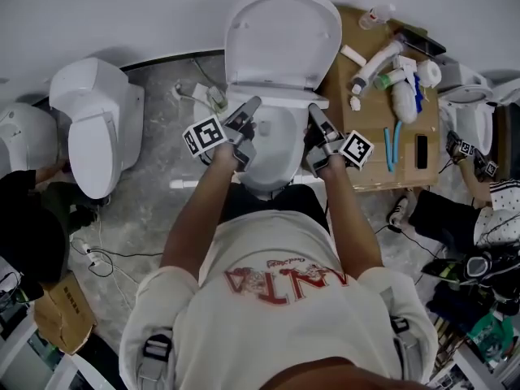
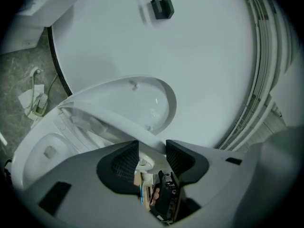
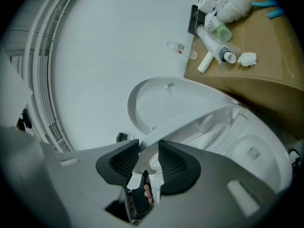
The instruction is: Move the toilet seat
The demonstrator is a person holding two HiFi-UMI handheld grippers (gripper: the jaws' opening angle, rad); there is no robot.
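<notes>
A white toilet stands in front of me against the wall, its lid raised upright. My left gripper is at the bowl's left side and my right gripper at its right side, both near the hinge. In the left gripper view the white seat edge runs between the jaws of my left gripper, which stand wide with a gap. In the right gripper view the seat edge passes between the jaws of my right gripper, which sit close on either side of it.
A second white toilet stands to the left. A brown table on the right carries bottles, tubes and brushes. Cables and a plug lie on the grey floor. A person's legs are at right.
</notes>
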